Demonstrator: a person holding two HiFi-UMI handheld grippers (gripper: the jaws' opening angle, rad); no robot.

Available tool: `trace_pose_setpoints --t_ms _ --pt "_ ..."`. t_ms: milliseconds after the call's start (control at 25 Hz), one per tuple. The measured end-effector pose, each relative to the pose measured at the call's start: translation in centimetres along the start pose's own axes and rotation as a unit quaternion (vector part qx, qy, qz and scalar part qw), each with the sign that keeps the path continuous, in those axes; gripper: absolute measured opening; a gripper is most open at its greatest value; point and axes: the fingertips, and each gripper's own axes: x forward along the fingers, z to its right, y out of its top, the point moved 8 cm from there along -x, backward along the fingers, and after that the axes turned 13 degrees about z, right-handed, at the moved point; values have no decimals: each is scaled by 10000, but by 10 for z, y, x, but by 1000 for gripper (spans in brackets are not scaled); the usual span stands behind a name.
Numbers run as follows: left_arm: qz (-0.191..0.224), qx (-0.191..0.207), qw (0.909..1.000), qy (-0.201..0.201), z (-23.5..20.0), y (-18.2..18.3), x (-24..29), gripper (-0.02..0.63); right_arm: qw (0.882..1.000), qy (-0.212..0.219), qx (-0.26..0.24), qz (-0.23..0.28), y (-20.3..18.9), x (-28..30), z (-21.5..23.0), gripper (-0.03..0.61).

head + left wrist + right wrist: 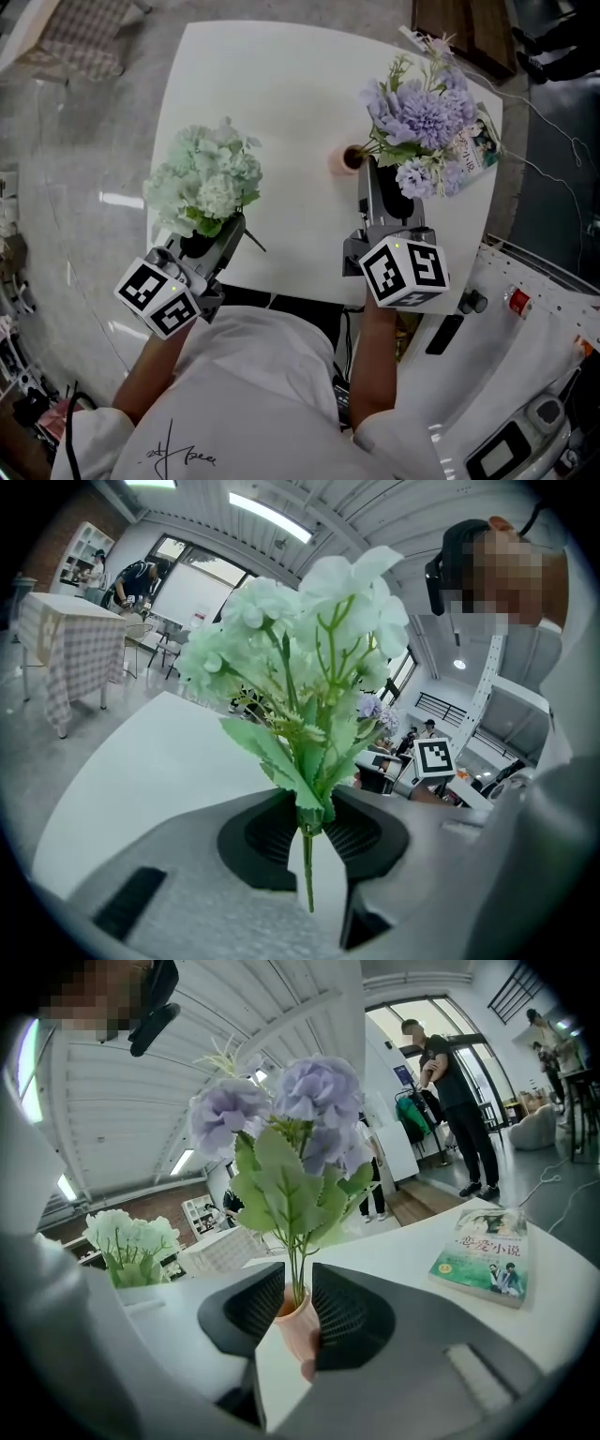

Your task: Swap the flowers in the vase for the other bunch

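Pinched shut at the near left in the left gripper [305, 825], over the white square table [281, 84]: pale green artificial flower bunch [309, 630], by its thin stem. Between the right gripper [298, 1290]'s parted, loose jaws, further right: small pink vase [298, 1327] holding the purple artificial flower bunch [281, 1119].

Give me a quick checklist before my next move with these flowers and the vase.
1. Left gripper clamped on green-white bunch stem: ok.
2. Purple bunch stems inside pink vase: ok.
3. Right gripper jaws apart, not squeezing those stems: ok.
4. Right pad clear of the vase wall: cannot tell.
5. Vase standing on table: ok.
6. Book clear of vase: ok.
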Motion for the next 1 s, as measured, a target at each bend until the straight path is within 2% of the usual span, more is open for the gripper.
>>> trace_pose_setpoints --t_ms 1000 --pt "-41 -19 10000 27 -8 10 9 75 9998 100 -193 -32 3 17 -6 115"
